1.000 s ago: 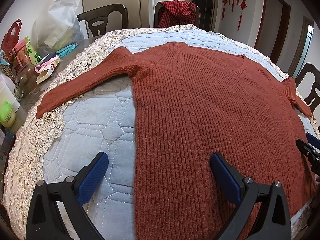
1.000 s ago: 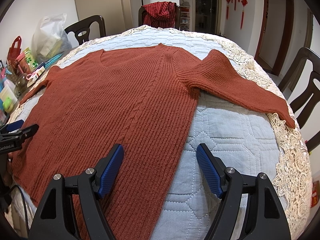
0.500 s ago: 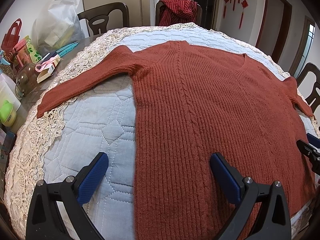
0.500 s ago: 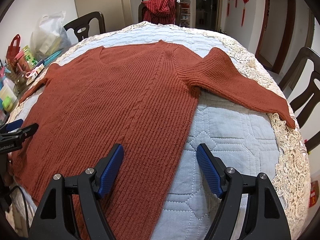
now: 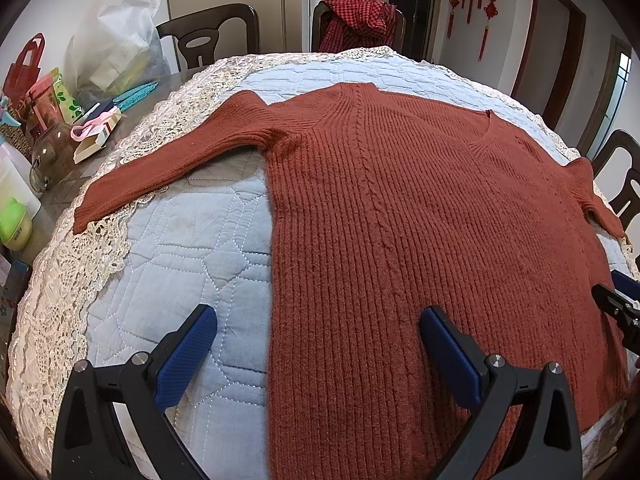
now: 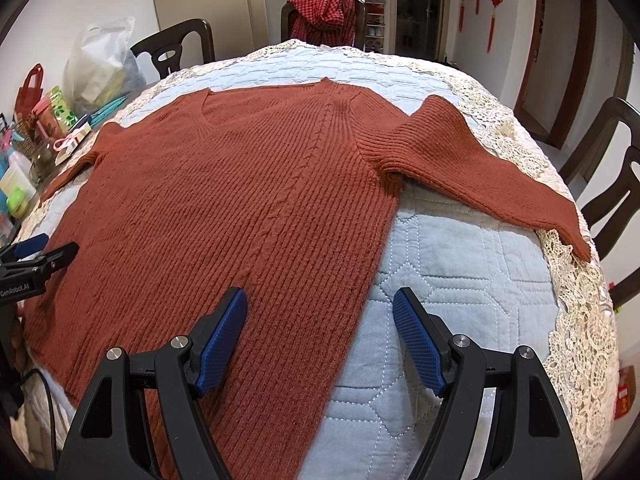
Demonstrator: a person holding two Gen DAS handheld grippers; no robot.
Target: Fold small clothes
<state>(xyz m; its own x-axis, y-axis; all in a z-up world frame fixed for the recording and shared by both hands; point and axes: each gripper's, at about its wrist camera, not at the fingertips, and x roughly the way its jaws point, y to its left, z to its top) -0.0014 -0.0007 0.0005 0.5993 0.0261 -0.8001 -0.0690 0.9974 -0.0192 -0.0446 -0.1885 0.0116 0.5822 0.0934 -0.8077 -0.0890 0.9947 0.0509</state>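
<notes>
- Little has changed since earlier: both views sit slightly nearer the sweater (image 5: 420,220).
- Left gripper (image 5: 318,350) and right gripper (image 6: 320,334) stay spread wide, empty.
- Sweater lies flat, sleeves outstretched.

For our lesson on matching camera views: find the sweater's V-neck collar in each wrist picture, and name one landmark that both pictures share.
Left wrist view: the V-neck collar sits upper right, on the rust-red sweater.
Right wrist view: the collar sits upper left.
Shared landmark: the red checked garment draped on the far chair.
</notes>
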